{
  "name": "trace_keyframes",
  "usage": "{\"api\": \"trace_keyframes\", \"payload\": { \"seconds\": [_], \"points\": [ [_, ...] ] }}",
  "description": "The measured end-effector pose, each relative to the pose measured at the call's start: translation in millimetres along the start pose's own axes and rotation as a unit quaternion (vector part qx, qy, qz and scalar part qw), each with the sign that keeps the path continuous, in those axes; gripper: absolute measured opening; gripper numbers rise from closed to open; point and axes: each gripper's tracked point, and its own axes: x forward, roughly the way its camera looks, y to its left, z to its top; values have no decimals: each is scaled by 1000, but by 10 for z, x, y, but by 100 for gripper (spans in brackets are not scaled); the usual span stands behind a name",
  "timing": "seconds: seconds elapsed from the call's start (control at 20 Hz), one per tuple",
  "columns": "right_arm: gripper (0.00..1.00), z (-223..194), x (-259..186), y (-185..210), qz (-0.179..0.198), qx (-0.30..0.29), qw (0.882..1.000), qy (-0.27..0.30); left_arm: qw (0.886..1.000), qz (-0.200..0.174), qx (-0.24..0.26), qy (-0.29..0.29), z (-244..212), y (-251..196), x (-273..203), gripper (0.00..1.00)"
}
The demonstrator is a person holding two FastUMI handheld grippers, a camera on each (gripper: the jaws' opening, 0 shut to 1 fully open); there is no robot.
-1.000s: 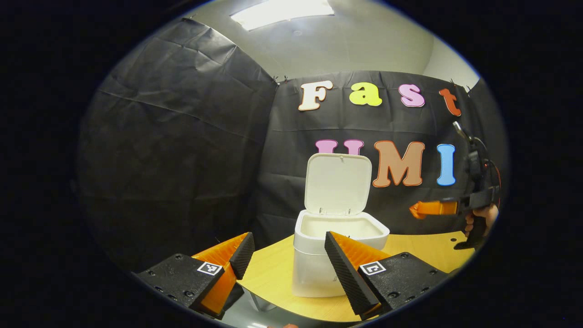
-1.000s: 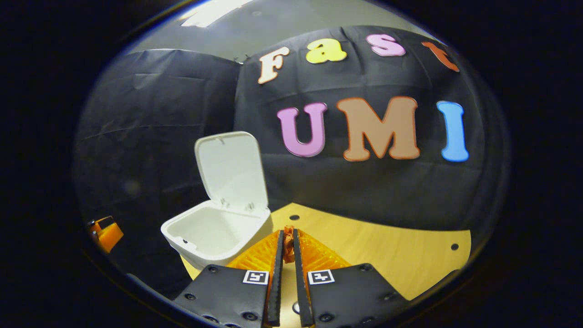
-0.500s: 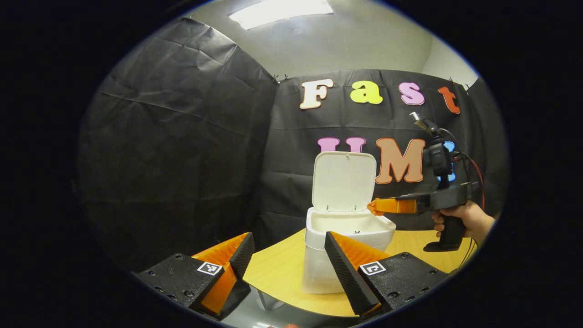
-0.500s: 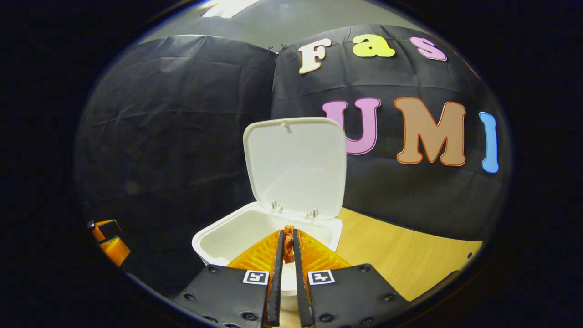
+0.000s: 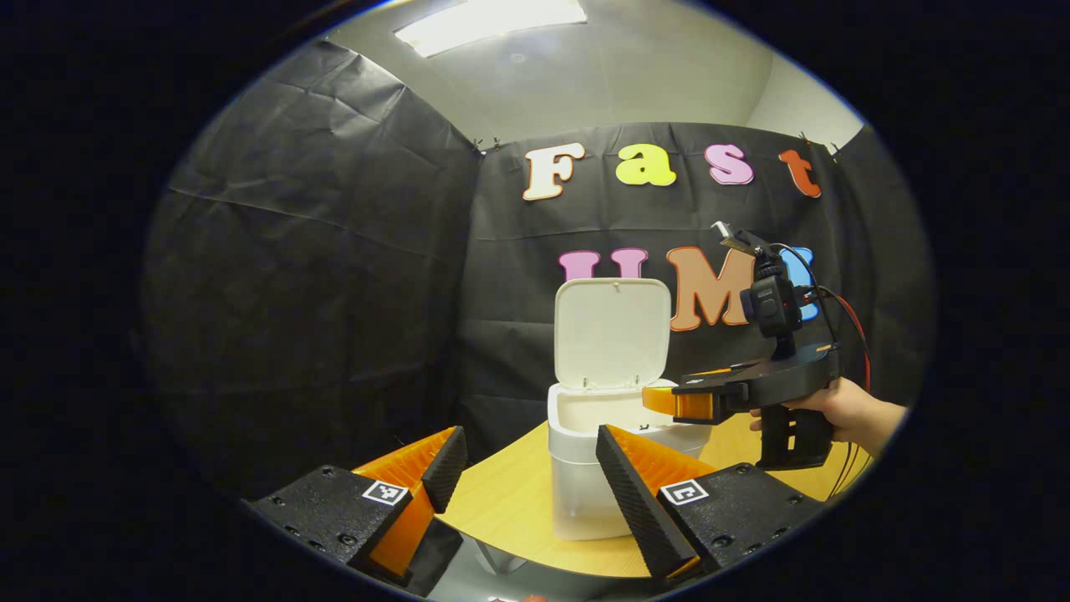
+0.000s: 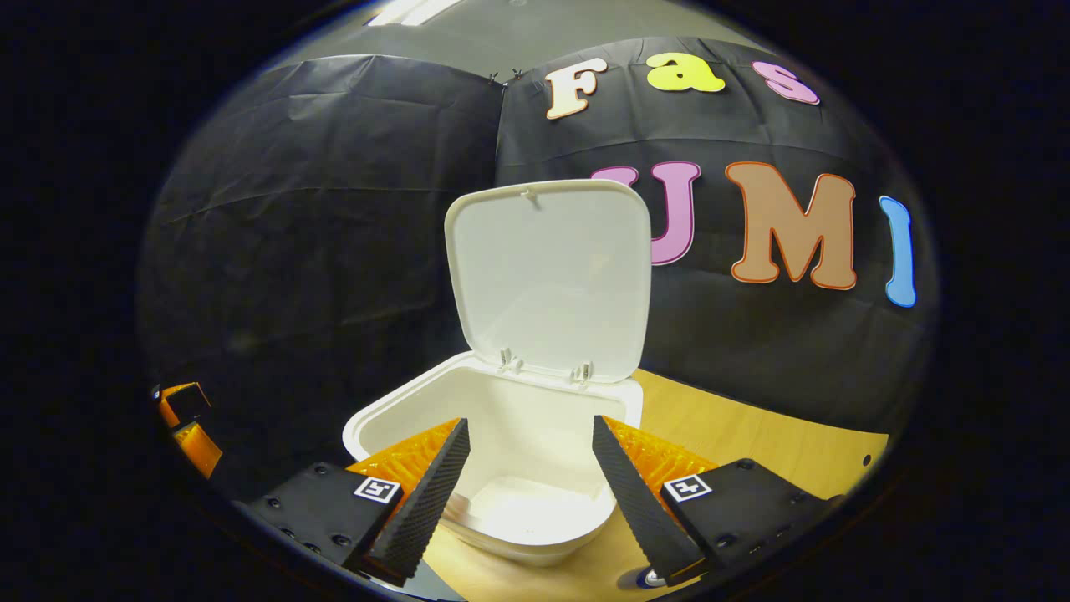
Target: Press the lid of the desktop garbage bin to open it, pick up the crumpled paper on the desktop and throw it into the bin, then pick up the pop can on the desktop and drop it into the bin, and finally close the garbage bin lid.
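Note:
The white desktop bin (image 5: pixel 585 493) stands on the wooden table (image 5: pixel 501 510) with its lid (image 5: pixel 612 333) raised upright. My left gripper (image 5: pixel 527 435) is open and empty, held back from the bin's near side. A hand (image 5: pixel 853 414) holds my right gripper (image 5: pixel 669 391) from the right, its fingers just over the bin's rim. In the right gripper view the right gripper (image 6: pixel 529 425) is open above the bin's open mouth (image 6: pixel 376 418), nothing between its fingers, with the lid (image 6: pixel 547 276) standing just behind. The bin's inside looks plain white from here.
Black cloth walls close in behind and left of the bin. Bare table top (image 6: pixel 752 443) stretches to the right of it, with small holes near the edge. The left gripper (image 6: pixel 184 418) shows at the far left of the right gripper view.
My right gripper moved left until it was over the bin, then opened; the small orange scrap it was pinching is gone from between its fingers. The left gripper barely moved.

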Motion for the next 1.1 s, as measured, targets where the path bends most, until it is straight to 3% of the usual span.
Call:
{"api": "trace_keyframes", "payload": {
  "seconds": [0.3,0.55,0.7,0.85,1.1],
  "points": [
    [98,180,-446,-634,-80,7,996,-35,994,-112,-3,-4,9,-771,237,93],
    [100,-13,-1094,-1449,-190,44,980,-42,972,-234,-8,6,-117,-1697,329,93],
    [98,-209,-1603,-1913,-265,77,960,-51,952,-304,-21,23,-292,-2271,368,94],
    [98,-453,-2127,-2260,-344,108,931,-54,933,-353,-40,59,-626,-2716,435,94],
    [97,-782,-2798,-2314,-412,164,894,-61,923,-367,0,114,-1388,-3073,711,94]
  ]
}}
